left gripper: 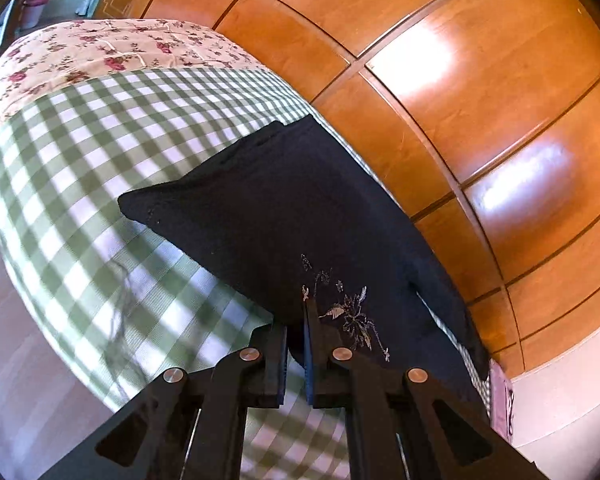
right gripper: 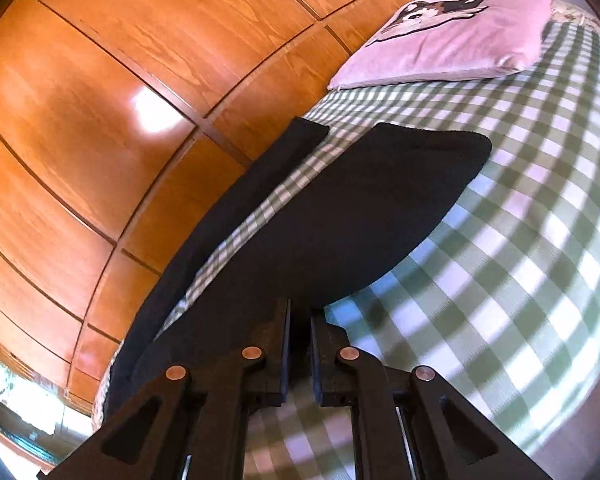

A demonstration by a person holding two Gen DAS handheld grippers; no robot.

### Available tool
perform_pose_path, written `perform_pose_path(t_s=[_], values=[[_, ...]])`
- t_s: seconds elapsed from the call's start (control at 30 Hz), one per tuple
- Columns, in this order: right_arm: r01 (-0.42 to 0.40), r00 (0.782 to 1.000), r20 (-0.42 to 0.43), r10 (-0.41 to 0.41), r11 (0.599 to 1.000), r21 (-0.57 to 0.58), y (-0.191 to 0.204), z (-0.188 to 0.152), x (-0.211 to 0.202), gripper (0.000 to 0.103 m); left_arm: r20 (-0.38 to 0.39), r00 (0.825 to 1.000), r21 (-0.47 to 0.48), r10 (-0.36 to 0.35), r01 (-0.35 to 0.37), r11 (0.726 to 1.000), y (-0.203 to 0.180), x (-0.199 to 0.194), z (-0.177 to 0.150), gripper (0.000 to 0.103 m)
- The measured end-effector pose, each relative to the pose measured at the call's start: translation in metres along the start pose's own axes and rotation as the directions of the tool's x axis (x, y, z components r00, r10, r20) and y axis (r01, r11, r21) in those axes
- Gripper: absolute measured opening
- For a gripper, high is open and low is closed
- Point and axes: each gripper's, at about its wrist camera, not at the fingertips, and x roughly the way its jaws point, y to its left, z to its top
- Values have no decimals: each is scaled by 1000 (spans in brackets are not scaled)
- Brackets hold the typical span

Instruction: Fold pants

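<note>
Both my claws clenched on the dark pants over the bed.
Left wrist: my left claw pinches the pants at their embroidered edge, cloth stretching ahead over the checked bedspread. Right wrist: my right claw grips the pants' near edge, pink pillow beyond.

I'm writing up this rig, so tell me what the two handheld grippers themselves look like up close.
Both look alike. The left gripper and right gripper are matte black, each with two flat, straight fingers on angular linkage arms with elongated cut-out slots. Round silver pivot pins stud the joints. The left pads' inner faces look dark blue. No cables, markings or sleeves show.
</note>
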Motion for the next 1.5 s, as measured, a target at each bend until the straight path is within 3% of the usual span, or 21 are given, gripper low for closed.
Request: perform_pose_path(t_s=[0.13, 0.2, 0.23, 0.27, 0.3, 0.33, 0.37, 0.4, 0.5, 0.57, 0.63, 0.8, 0.87, 0.97, 1.07, 1.23, 1.4, 1.5], values=[[23, 1000, -1, -23, 999, -45, -4, -10, -16, 9, -29, 999, 0, 22, -22, 1000, 7, 1, -7, 7], [68, 997, -24, -70, 995, -75, -4, -13, -14, 10, -57, 996, -12, 64, -65, 998, 11, 7, -9, 13], [81, 996, -30, -83, 994, -72, -5, -14, -13, 14, -65, 994, -21, 87, -88, 996, 13, 8, -10, 16], [86, 996, -24, -88, 995, -55, -7, -13, -15, 18, -68, 990, -38, 124, -127, 991, 15, 8, -9, 25], [109, 994, -7, -109, 993, -36, -10, -11, -19, 29, -60, 990, -64, 128, -131, 989, 19, 4, -8, 27], [137, 990, 20, -137, 990, -22, -12, -8, -24, 41, -44, 992, -100, 122, -126, 987, 23, -2, -7, 28], [171, 983, 64, -170, 985, -10, -13, -5, -31, 47, -19, 991, -128, 131, -132, 983, 26, -9, -6, 30], [198, 974, 112, -197, 980, 1, -14, -1, -40, 50, 29, 986, -155, 161, -155, 976, 28, -20, -4, 31], [257, 941, 228, -251, 966, 3, -11, 12, -59, 50, 195, 949, -191, 246, -210, 959, 25, -48, 2, 34], [252, 932, 277, -235, 967, -24, -3, 25, -61, 50, 243, 941, -148, 237, -206, 967, 12, -48, 8, 36], [226, 941, 269, -204, 972, -56, 7, 38, -49, 50, 243, 945, -88, 218, -202, 975, -9, -33, 13, 36], [137, 985, 114, -128, 987, -80, 35, 66, 21, 50, 174, 971, 79, 163, -178, 981, -74, 33, 22, 49], [97, 994, 51, -93, 992, -80, 47, 70, 53, 50, 135, 976, 204, 170, -195, 959, -109, 69, 19, 49], [74, 997, -29, -77, 994, -74, 59, 77, 101, 51, 99, 974, 372, 204, -226, 900, -156, 121, 5, 49], [84, 994, -63, -87, 995, -51, 59, 87, 140, 51, 90, 976, 467, 200, -218, 857, -189, 164, -12, 49], [111, 991, -82, -106, 992, 59, 44, 107, 181, 51, 33, 968, 504, 247, -230, 833, -199, 203, -23, 49], [121, 991, -67, -114, 986, 112, 36, 130, 212, 51, 25, 984, 455, 179, -170, 874, -186, 201, -19, 50], [125, 992, -35, -121, 982, 143, 33, 140, 224, 51, 28, 984, 455, 177, -170, 874, -185, 203, -19, 51]])
